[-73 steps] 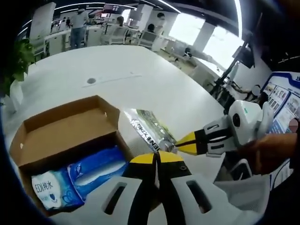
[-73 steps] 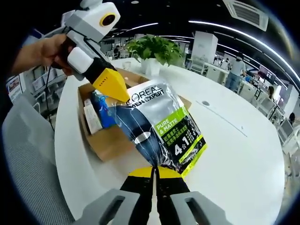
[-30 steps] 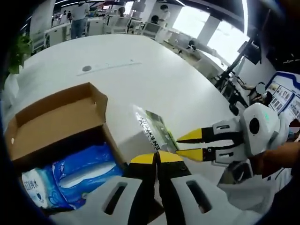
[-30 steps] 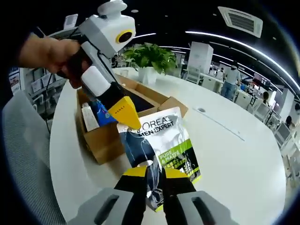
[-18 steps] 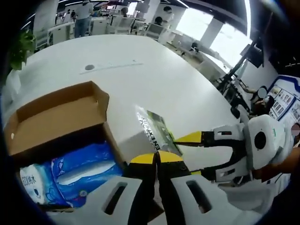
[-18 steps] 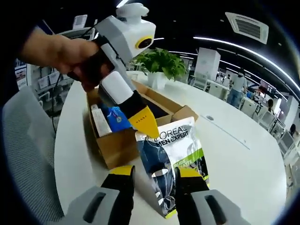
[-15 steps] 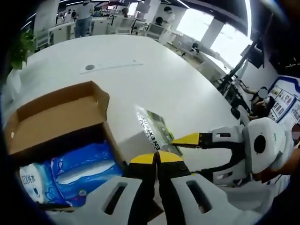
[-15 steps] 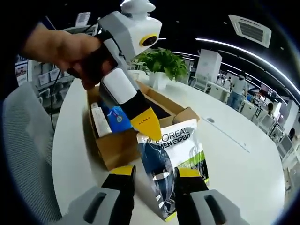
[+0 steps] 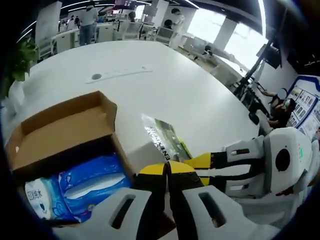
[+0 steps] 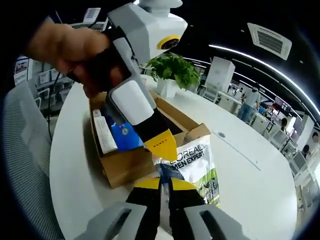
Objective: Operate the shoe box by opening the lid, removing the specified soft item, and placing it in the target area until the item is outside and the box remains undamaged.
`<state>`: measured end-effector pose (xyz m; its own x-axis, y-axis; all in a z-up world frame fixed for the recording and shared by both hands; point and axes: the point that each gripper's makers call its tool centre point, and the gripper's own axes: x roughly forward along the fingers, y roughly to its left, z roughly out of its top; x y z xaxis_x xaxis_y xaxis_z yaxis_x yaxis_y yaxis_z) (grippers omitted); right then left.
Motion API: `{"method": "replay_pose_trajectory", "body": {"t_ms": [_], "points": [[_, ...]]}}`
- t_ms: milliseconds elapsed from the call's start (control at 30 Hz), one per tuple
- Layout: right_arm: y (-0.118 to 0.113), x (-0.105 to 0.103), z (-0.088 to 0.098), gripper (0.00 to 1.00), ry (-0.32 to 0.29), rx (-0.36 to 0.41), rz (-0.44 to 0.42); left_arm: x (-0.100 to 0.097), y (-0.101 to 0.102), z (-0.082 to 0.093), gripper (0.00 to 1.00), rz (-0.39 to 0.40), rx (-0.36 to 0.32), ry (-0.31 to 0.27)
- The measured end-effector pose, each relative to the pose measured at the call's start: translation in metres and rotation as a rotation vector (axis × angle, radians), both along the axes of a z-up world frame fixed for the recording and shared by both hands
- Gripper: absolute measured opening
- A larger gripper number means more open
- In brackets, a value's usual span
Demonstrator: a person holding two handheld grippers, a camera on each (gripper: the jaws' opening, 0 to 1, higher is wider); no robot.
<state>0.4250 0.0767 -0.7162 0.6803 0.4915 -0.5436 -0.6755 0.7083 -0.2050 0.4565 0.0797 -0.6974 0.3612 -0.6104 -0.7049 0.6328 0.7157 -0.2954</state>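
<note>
Left gripper view: the left tool has its jaws pressed together on the silver-green foil pouch, which lies on the round white desk beside the open brown cardboard shoe box. The right tool sits near the pouch.

Right gripper view: the right tool is nearly closed at the pouch; whether it grips is unclear. A hand angles the left tool down onto the pouch's top edge.

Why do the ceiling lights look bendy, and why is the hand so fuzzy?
In the right gripper view, the fisheye lens curves the ceiling light strips into arcs, and the hand sits very near the camera, so it looks blurred. In the left gripper view, the bright windows wash out to white, and the white table bulges like a dome.
</note>
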Motion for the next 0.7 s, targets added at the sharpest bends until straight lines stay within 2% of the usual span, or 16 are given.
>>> {"method": "replay_pose_trajectory", "body": {"t_ms": [67, 233, 700], "points": [[-0.0017, 0.0011, -0.0006, 0.00, -0.012, -0.018, -0.005, -0.0019, -0.0008, -0.0002, 0.00, -0.007, 0.002, 0.007], [-0.0040, 0.0013, -0.0012, 0.00, 0.004, 0.022, -0.018, -0.0020, -0.0010, -0.0011, 0.00, -0.014, 0.002, 0.004], [-0.0030, 0.0005, 0.0011, 0.00, -0.042, -0.015, 0.058, 0.0003, 0.0015, -0.0006, 0.04, -0.043, 0.012, -0.030]]}}
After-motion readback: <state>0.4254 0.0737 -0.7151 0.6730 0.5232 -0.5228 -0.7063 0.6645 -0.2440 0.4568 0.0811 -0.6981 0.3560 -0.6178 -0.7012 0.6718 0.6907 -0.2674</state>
